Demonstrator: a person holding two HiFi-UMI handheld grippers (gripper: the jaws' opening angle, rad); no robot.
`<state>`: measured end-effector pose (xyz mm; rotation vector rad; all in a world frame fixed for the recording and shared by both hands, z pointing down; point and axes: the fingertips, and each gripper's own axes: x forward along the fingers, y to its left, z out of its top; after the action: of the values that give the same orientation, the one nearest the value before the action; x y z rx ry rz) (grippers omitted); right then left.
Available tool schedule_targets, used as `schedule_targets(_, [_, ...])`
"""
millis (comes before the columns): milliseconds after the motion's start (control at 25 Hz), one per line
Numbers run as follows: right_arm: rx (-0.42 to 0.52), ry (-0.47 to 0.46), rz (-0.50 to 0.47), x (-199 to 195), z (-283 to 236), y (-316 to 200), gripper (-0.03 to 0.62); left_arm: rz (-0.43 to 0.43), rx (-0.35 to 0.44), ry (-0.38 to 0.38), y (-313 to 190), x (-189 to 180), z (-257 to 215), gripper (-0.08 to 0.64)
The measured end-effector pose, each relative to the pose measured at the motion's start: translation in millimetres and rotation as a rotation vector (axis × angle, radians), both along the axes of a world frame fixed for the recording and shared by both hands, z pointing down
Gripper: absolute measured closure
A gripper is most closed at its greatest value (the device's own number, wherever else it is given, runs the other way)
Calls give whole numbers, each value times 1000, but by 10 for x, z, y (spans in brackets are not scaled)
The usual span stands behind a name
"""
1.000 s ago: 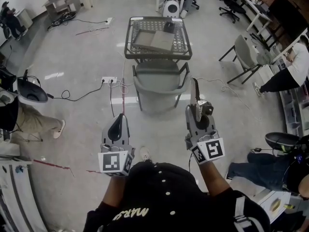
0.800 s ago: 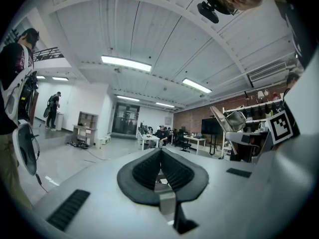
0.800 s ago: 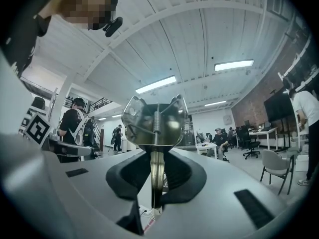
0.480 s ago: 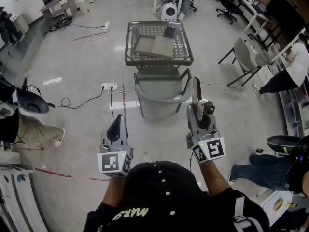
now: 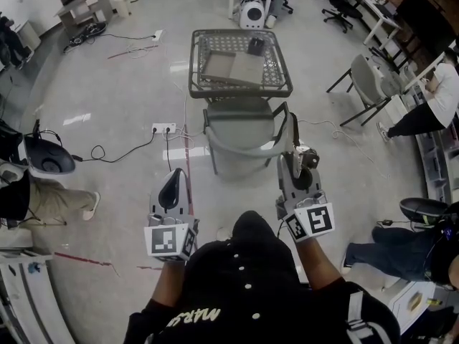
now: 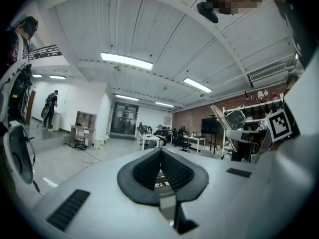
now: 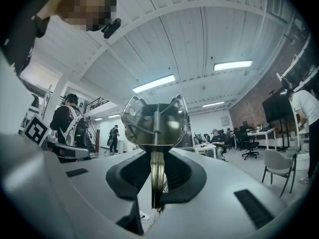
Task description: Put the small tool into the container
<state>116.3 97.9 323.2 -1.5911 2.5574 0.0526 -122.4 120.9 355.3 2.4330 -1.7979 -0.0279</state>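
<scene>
As the person steps nearer, room: a wide hall with a pale floor (image 5: 107, 84); more of the person's dark cap fills the bottom of the head view than a second ago.
Wire-mesh table (image 5: 240, 92): it stands straight ahead and sits lower and closer in the head view than a second ago. Flat boards (image 5: 233, 67) lie on it, with a small dark item (image 5: 255, 46) near its far edge.
Chair (image 5: 240, 138): grey, between the table and the grippers, now just beyond the right gripper's tip.
Bystanders: one person stands at the right edge (image 5: 430, 106) and another is at the left edge (image 5: 43, 192).
Left gripper (image 5: 174, 181): held level and pointing ahead, well short of the table. Its own view (image 6: 160, 156) shows the ribbed pads pressed together with nothing between them.
Right gripper (image 5: 292, 162): level beside the left one. Its jaws are clamped on the small tool, the same grasp as a second ago.
Small tool (image 5: 290, 136): it is in the right gripper, not yet at the table.
Head view only: the table, the chair and the floor; here the tool is just a thin upright strip.
Right gripper view only (image 7: 156, 180): the tool (image 7: 155, 126) has a rounded shiny metal body with a coiled spring down its middle, and its narrow lower edge is pinched between the pads.
Gripper views only: the white ceiling with long strip lights.
</scene>
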Motion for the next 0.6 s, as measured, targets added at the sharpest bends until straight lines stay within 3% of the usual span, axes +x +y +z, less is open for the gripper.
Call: schedule_targets(600, [-19, -10, -23, -168, 119, -671, 515, -8, -15, -5, -587, -104, 101, 535])
